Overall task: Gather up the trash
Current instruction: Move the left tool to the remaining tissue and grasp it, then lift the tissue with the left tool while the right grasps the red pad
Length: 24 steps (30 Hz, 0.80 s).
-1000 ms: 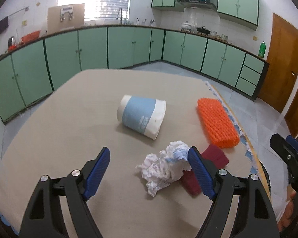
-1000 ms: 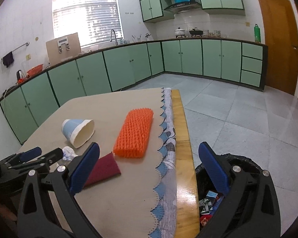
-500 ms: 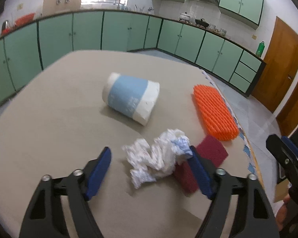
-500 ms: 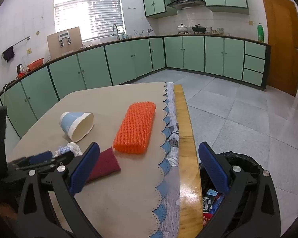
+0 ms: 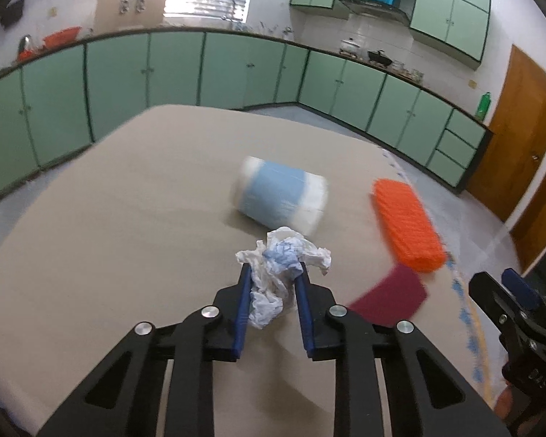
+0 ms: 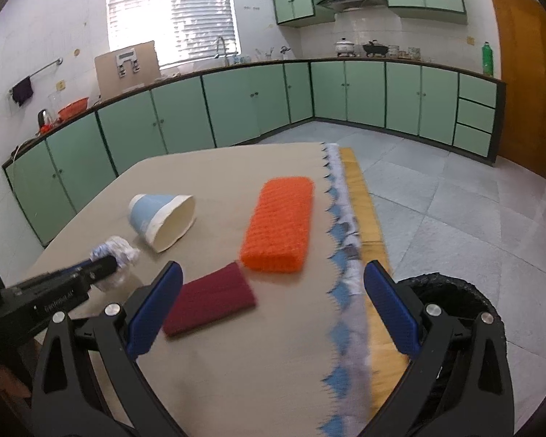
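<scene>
Left wrist view: the left gripper [image 5: 273, 273] is clenched on one crumpled tissue wad [image 5: 278, 273], white with a blue patch; the wad bulges past the fingertips toward 12 o'clock and appears to sit at or just above the table [image 5: 127, 218], though contact cannot be confirmed. Right wrist view: the right gripper [image 6: 273, 306] hangs released and empty, jaws wide apart, over the table's near edge.

The governing relation is wad to bin. One black-lined trash bin [image 6: 451, 298] stands on the floor off the table's right edge, at about 4 o'clock from the right gripper, already holding some refuse. From the left gripper it lies toward 3 o'clock, beyond the right gripper, so the loaded gripper probably has to carry across the table edge; the empty right gripper is the nearer of the two to the bin.

Count on the table: one paper cup [image 5: 282, 196] on its side, at 12 o'clock just beyond the wad, long axis running roughly 10 to 4 o'clock; one orange sponge [image 6: 278, 229]; one maroon pad [image 6: 209, 298], touching or nearly touching the sponge's near end. The cup is likely the next piece of trash.
</scene>
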{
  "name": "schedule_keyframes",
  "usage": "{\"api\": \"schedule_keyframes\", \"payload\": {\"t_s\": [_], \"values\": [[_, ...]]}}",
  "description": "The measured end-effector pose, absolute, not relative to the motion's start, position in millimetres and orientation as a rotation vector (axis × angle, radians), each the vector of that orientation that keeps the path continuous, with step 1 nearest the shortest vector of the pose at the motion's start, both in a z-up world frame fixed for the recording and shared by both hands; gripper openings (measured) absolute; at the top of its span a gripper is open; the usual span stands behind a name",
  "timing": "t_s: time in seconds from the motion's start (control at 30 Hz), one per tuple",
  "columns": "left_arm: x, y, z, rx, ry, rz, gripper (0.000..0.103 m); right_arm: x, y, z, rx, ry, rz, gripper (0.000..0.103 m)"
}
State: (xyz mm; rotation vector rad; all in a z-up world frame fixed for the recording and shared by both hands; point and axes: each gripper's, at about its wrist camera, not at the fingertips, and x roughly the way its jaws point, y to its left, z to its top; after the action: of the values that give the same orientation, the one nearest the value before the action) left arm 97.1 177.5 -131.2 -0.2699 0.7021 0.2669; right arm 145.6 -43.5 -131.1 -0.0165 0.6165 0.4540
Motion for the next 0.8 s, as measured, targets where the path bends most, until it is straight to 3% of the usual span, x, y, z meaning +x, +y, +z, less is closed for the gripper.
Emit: {"api": "schedule_keyframes", "payload": {"t_s": [0.8], "values": [[82,230,-146,-0.285,0.724,0.318,0.023,154,51,-162,-0.180,0.743,0.254,0.097]]}}
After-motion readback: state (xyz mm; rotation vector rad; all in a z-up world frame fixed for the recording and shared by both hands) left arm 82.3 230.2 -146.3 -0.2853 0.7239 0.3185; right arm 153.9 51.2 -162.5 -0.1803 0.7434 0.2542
